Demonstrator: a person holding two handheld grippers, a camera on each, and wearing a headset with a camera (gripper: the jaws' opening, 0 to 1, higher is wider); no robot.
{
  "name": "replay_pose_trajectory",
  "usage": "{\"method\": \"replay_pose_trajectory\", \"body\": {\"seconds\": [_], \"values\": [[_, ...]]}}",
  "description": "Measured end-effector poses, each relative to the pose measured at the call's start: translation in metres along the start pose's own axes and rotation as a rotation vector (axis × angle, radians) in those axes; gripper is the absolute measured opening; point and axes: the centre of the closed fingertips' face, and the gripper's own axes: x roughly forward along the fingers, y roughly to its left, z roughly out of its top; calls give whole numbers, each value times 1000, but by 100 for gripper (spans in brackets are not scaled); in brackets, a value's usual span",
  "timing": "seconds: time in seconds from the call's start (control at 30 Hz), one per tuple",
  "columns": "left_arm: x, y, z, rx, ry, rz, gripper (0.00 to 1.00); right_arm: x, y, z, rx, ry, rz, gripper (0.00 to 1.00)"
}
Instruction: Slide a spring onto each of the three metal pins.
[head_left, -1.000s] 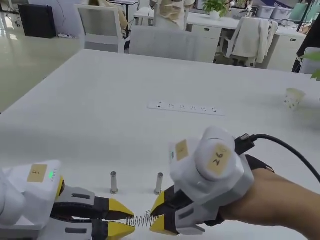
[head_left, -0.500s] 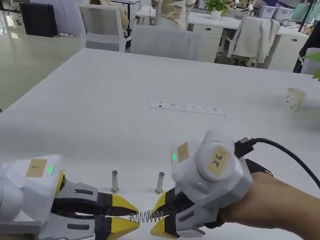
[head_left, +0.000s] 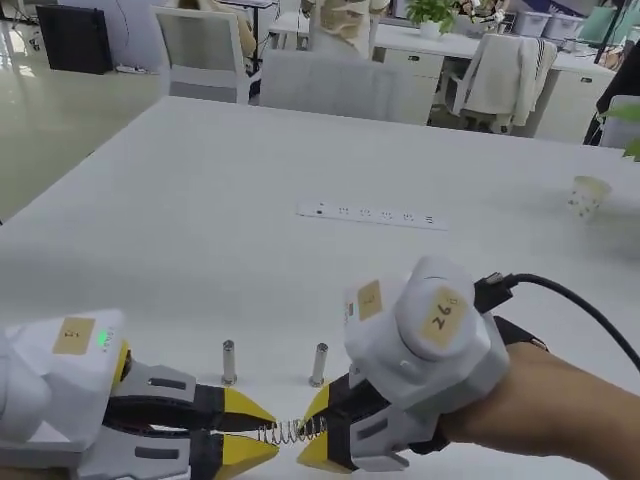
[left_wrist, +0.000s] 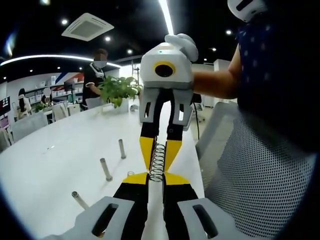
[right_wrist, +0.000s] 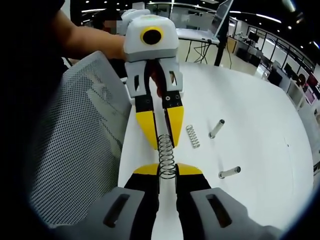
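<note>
Jaws of left gripper and right gripper each clamp one end of spring, over near edge of desk; pins upright just behind; second spring loose by pins.

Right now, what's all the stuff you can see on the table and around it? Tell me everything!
table: one, white, under everything
metal pins: three, silver, in a row on the table by the grippers
held spring: one, silver, in the air between the two grippers
loose spring: one, silver, lying on the table near the pins
power strip: one, white, middle of the table
paper cup: one, pale, far right of the table
chairs: several, pale grey, behind the table
plant: one, green, by the table's far end
left gripper: one, white with yellow tips, closed on one spring end
right gripper: one, same colours, closed on the other end
arm: one, behind the right gripper
</note>
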Motion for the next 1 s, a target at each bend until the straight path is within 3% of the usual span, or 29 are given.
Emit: {"method": "replay_pose_trajectory", "body": {"seconds": [0.37, 1.0], "values": [[3, -2, -3, 1, 10, -9, 2, -3, 3, 16, 5, -31, 6, 9], [5, -3, -5, 3, 15, -13, 2, -2, 6, 21, -27, 12, 11, 8]]}}
